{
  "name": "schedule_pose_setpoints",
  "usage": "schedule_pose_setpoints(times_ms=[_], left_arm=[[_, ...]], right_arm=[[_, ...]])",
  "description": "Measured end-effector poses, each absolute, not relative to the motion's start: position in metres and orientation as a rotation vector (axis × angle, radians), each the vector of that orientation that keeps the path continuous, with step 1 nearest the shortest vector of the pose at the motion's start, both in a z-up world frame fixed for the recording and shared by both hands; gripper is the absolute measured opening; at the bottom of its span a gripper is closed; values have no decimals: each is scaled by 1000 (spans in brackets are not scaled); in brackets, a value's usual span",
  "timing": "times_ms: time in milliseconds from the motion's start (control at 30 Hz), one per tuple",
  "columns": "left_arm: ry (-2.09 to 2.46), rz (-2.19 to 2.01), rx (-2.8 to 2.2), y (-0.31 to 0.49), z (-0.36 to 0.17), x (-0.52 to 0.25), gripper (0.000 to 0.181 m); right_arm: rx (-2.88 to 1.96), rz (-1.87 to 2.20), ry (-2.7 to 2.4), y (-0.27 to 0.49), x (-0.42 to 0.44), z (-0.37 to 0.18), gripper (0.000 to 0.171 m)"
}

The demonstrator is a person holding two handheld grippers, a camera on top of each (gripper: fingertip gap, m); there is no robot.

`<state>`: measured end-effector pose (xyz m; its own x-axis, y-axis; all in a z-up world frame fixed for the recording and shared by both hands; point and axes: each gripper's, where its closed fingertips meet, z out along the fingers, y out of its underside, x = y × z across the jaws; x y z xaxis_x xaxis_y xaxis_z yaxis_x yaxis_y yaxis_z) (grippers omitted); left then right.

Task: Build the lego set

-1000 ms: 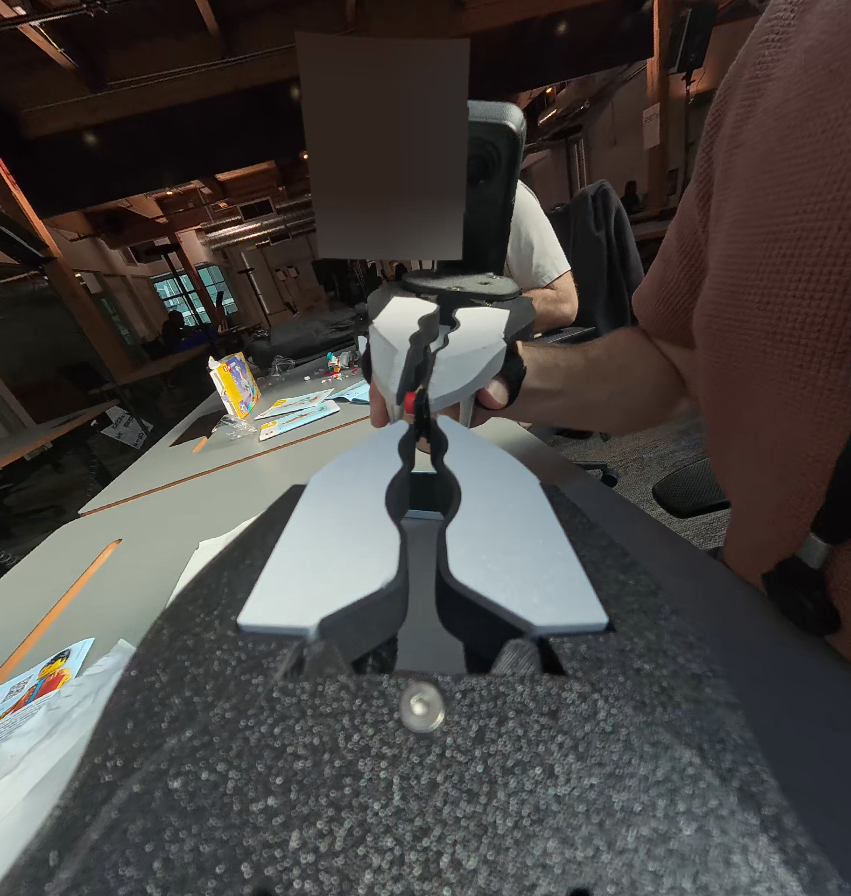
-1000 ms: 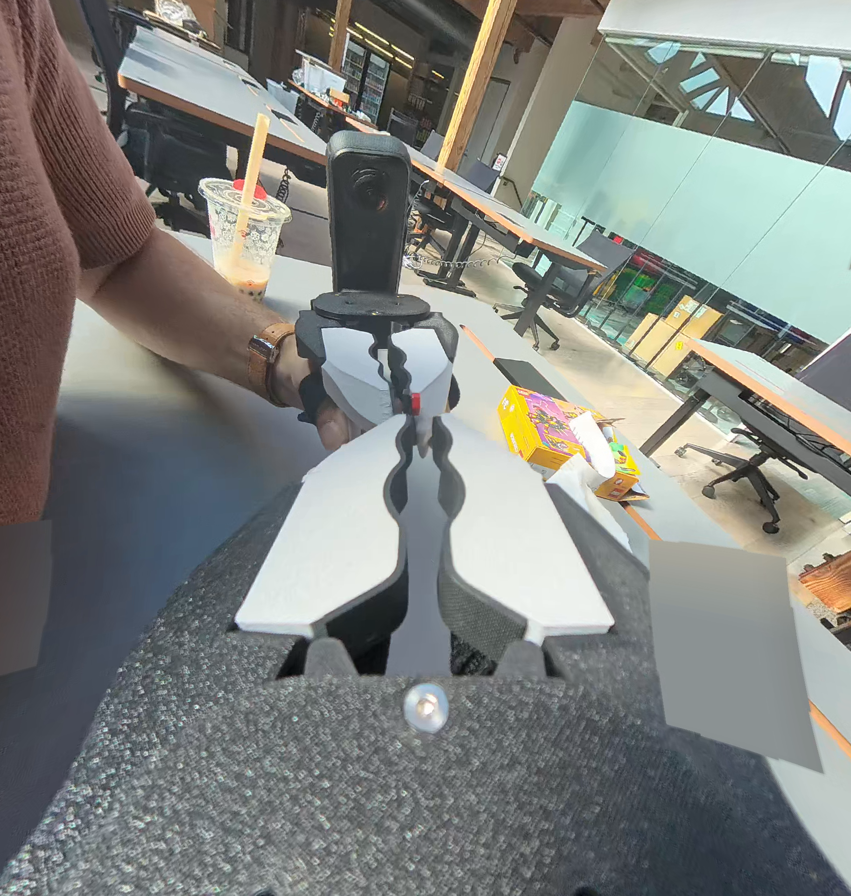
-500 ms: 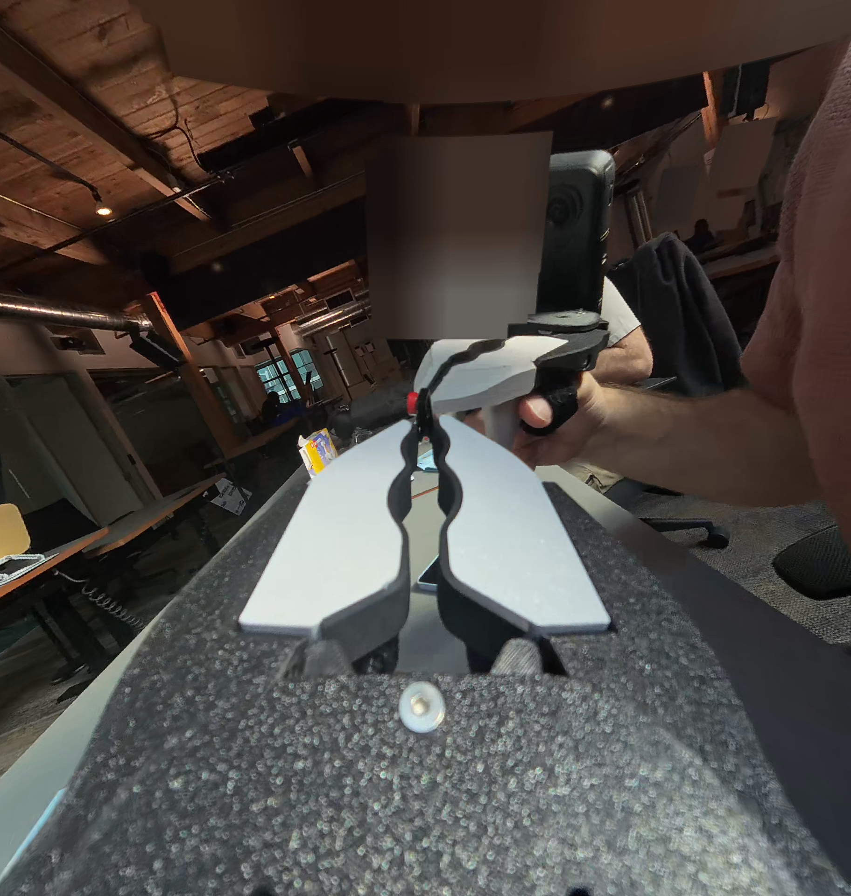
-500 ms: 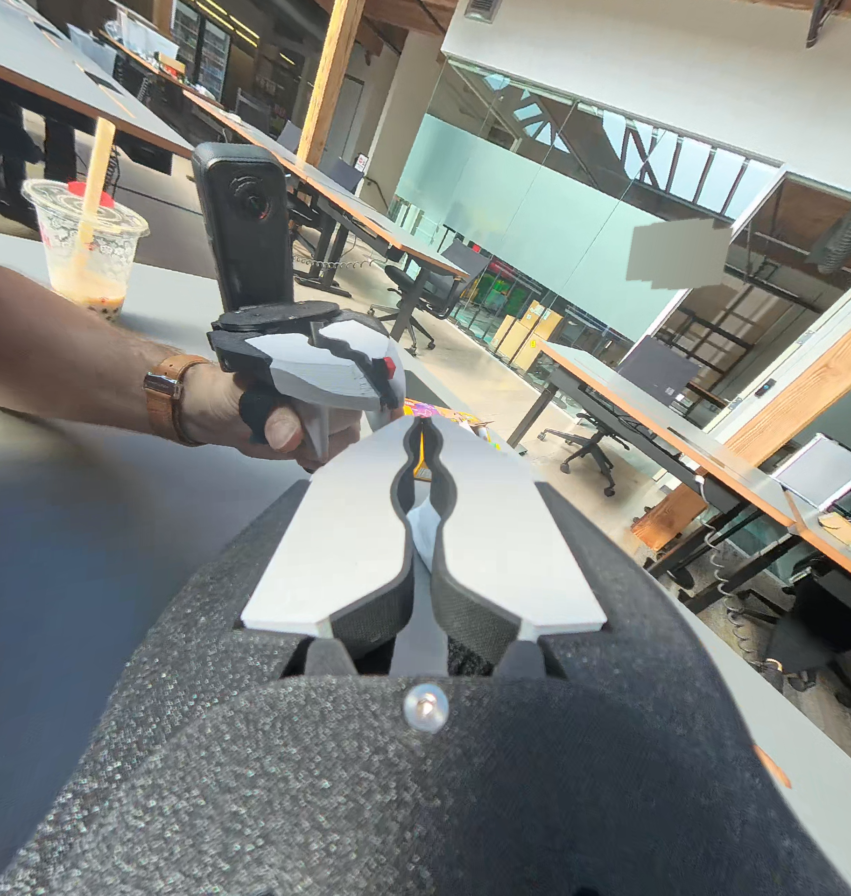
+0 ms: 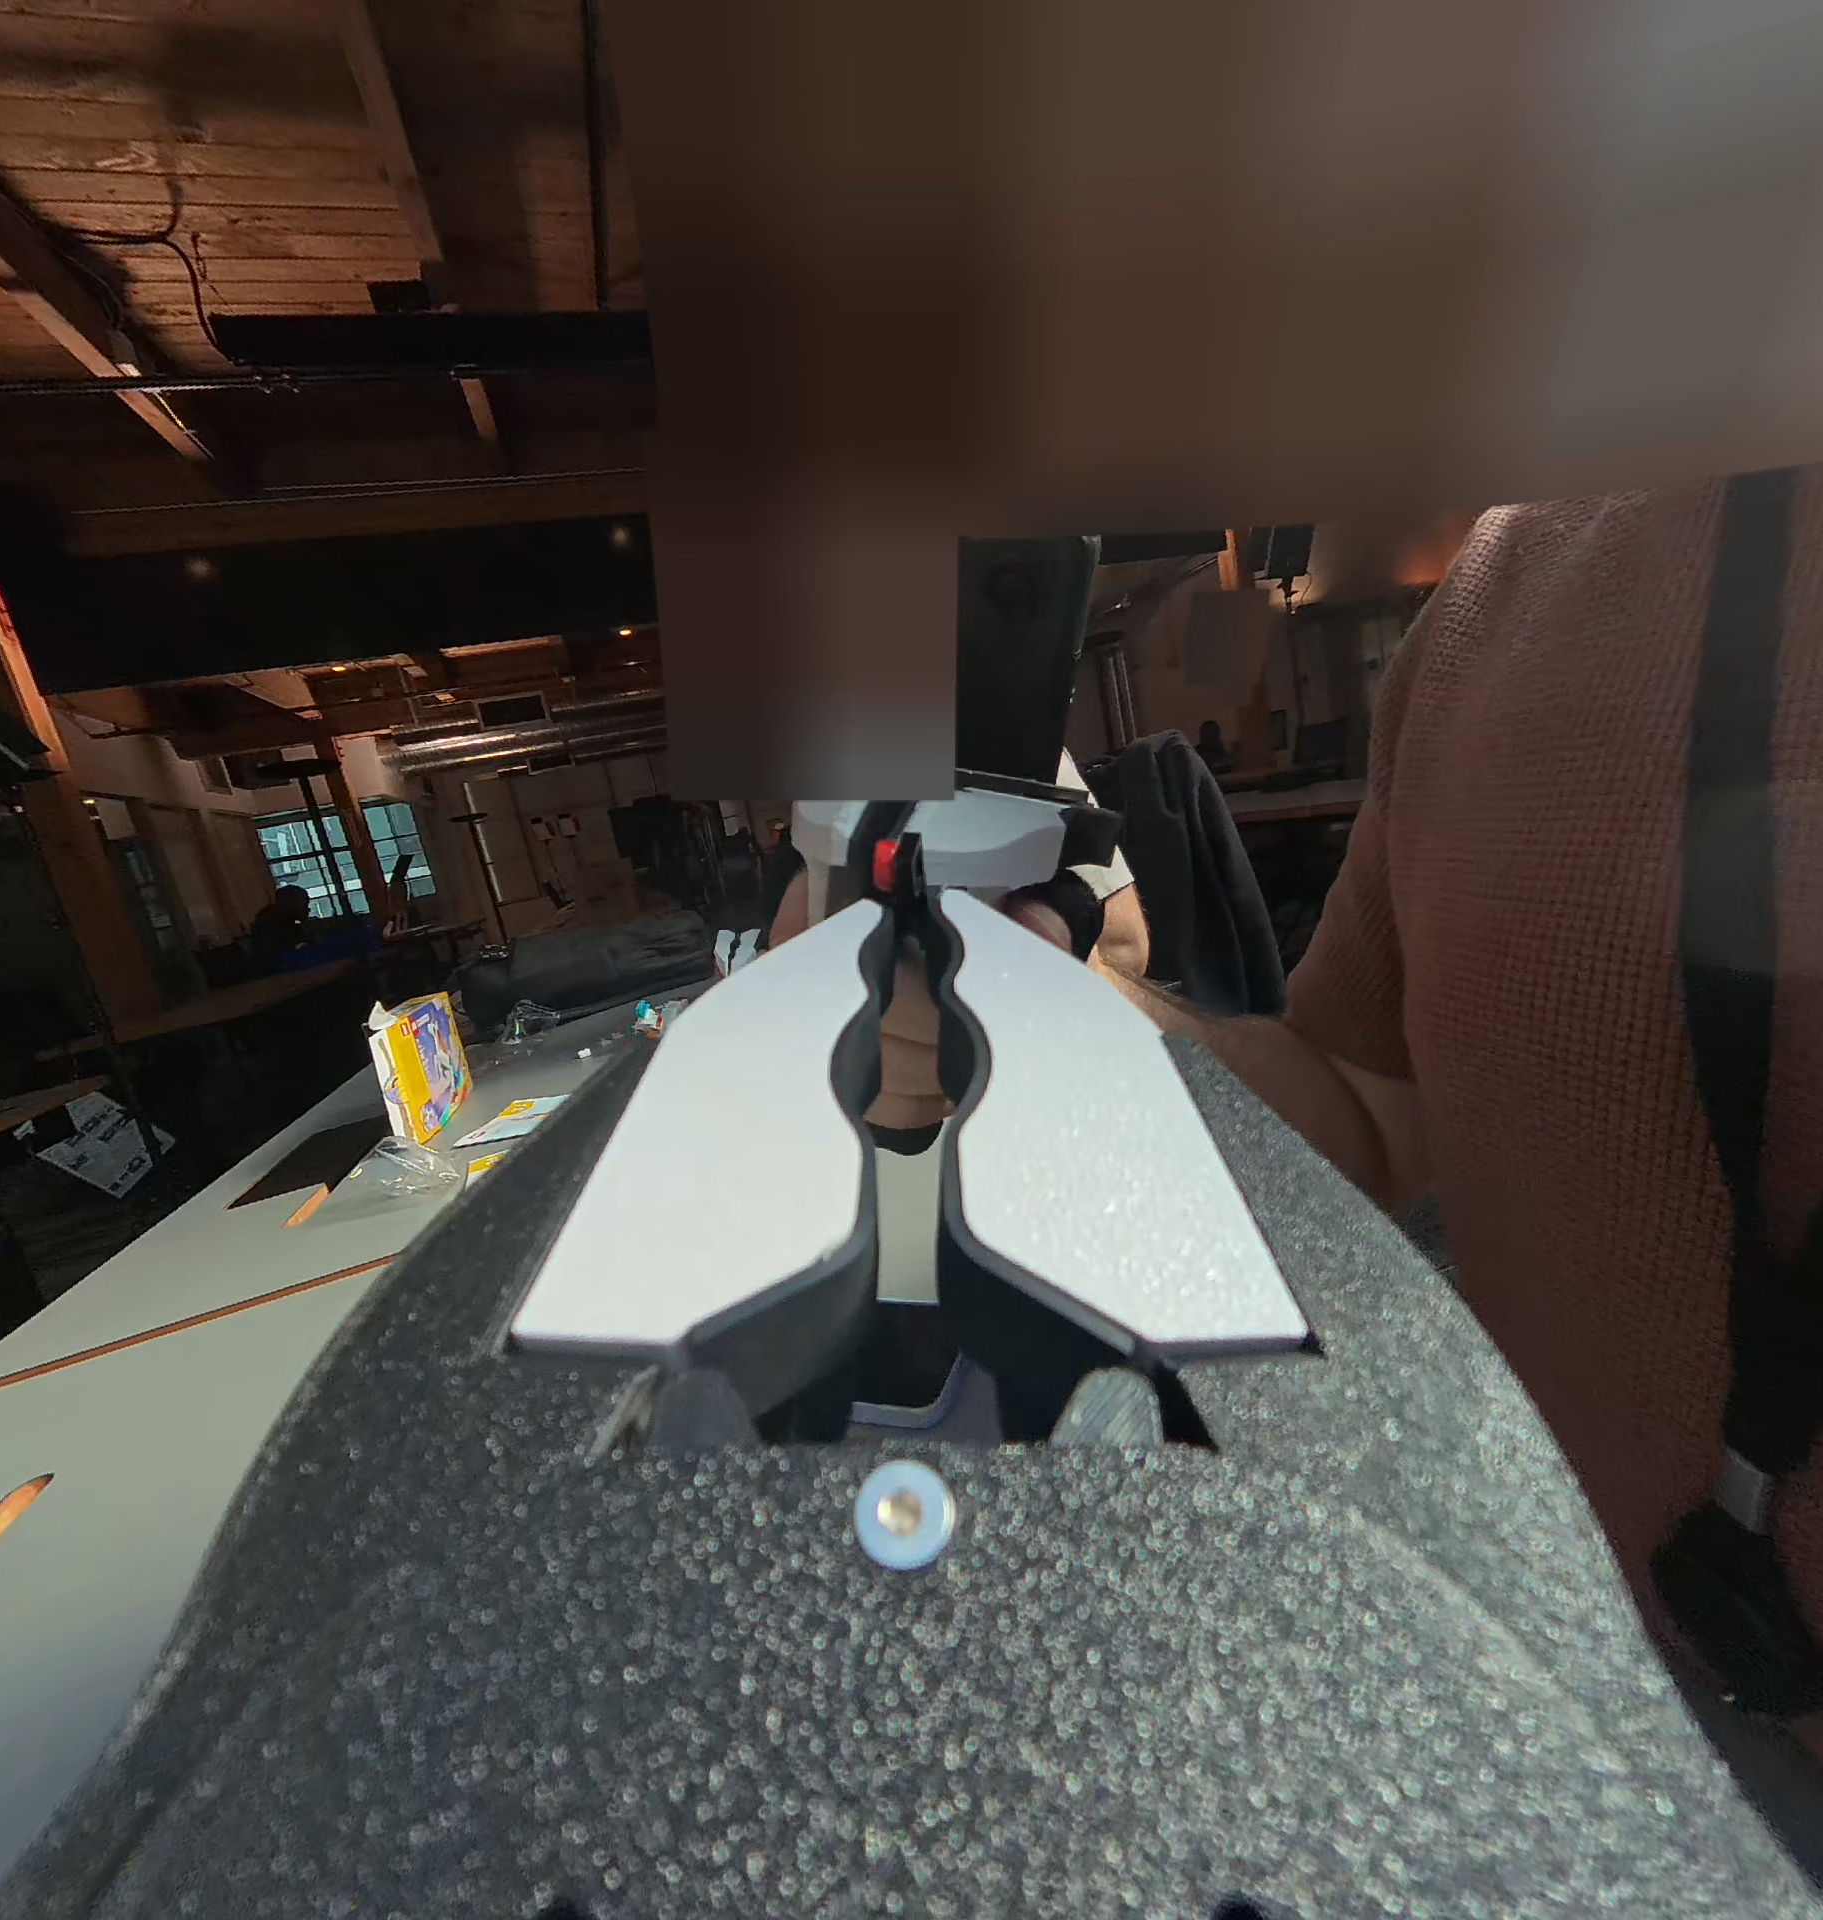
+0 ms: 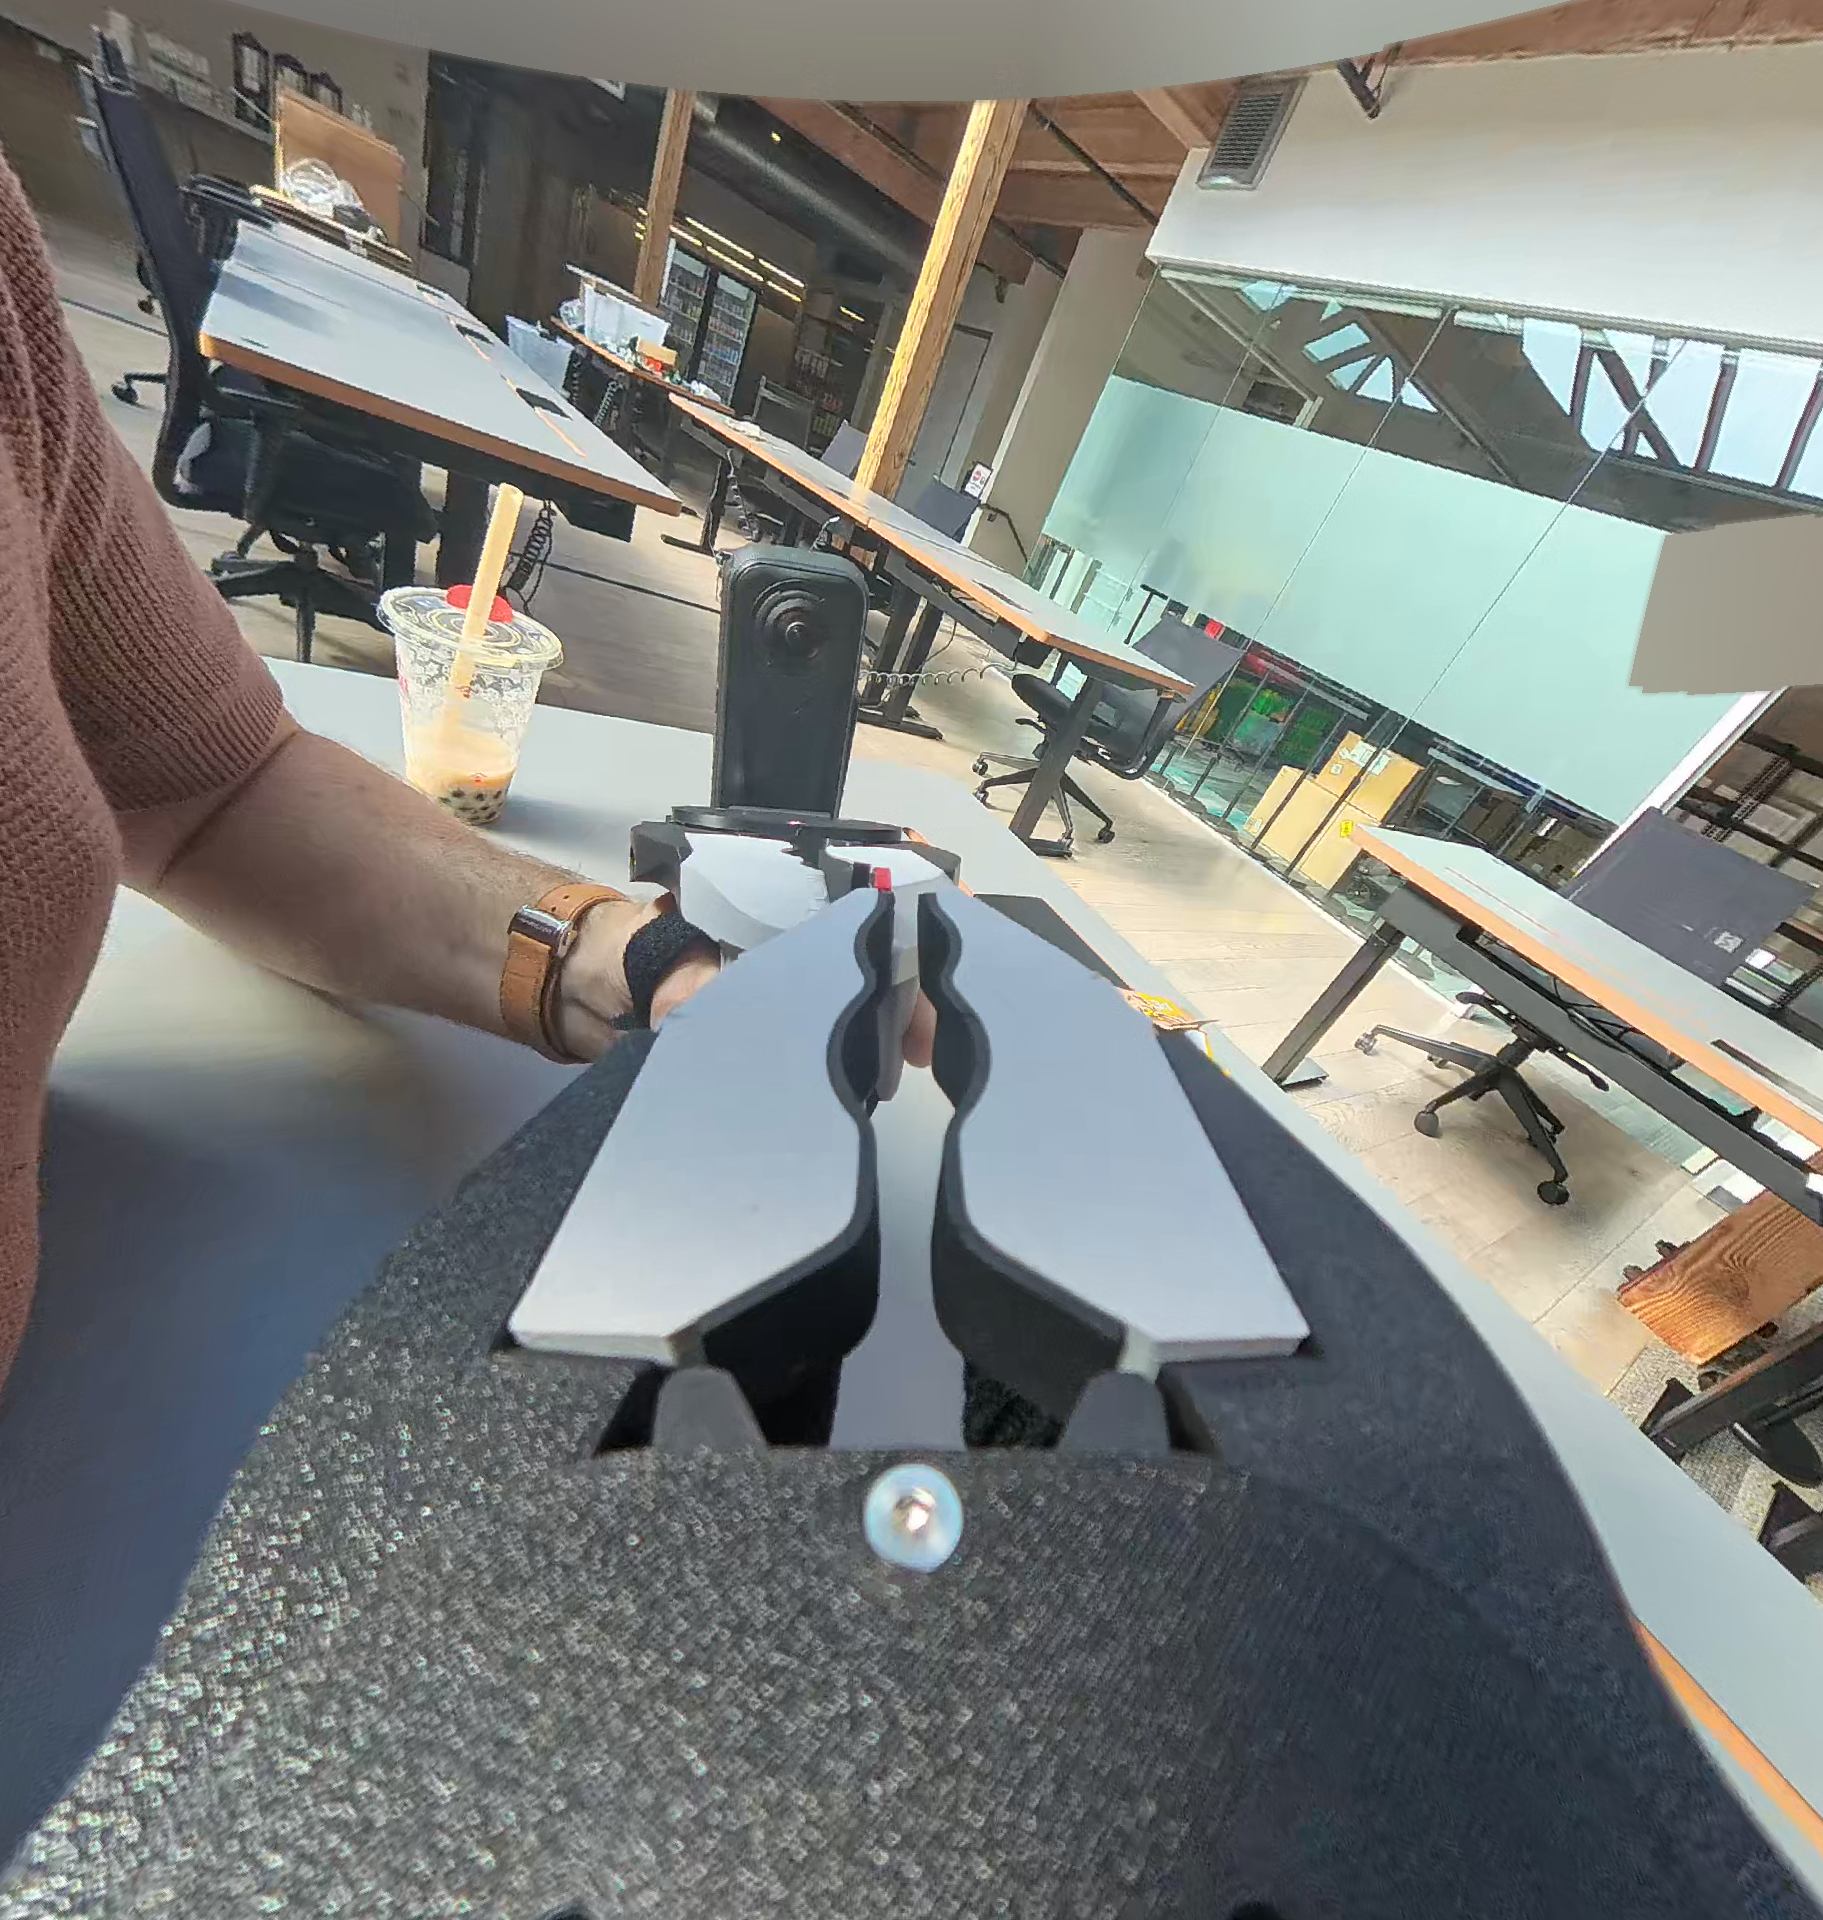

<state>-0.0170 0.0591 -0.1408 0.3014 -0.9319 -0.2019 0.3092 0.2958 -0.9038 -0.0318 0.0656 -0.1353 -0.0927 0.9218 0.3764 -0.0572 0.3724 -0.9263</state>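
My two grippers meet tip to tip above the grey table (image 5: 159, 1351). My left gripper (image 5: 905, 920) is shut, with a small red lego piece (image 5: 889, 864) and a dark part beside it at its tips. The right gripper faces it in the left wrist view (image 5: 974, 836). In the right wrist view my right gripper (image 6: 899, 906) has its jaws almost together with a thin slit. The red piece (image 6: 883, 880) sits just beyond its tips, on the tip of the left gripper (image 6: 772, 899). I cannot make out anything inside the right jaws.
A plastic cup with a straw (image 6: 471, 696) stands on the table behind the left hand. A yellow lego box (image 5: 424, 1065), paper sheets (image 5: 502, 1122) and a clear bag (image 5: 408, 1158) lie farther off. The person's arms and torso are close by. Both grippers' tips are close together, under 4 cm apart.
Both grippers stayed tip to tip with the red piece between them. They swung from facing each other to crosswise and back to facing, and both views tilted up and down.
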Motion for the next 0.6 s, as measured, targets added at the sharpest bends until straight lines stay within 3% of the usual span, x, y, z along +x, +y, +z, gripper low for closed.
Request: schedule_pose_setpoints(times_ms=[400, 600], left_arm=[[1150, -872, -896, 51, -150, 2, 5], [1324, -771, -932, 70, -163, 26, 5]], right_arm=[[-788, 1076, -1524, 54, -15, -141, 4], [-864, 1081, -1549, 63, 11, -161, 14]])
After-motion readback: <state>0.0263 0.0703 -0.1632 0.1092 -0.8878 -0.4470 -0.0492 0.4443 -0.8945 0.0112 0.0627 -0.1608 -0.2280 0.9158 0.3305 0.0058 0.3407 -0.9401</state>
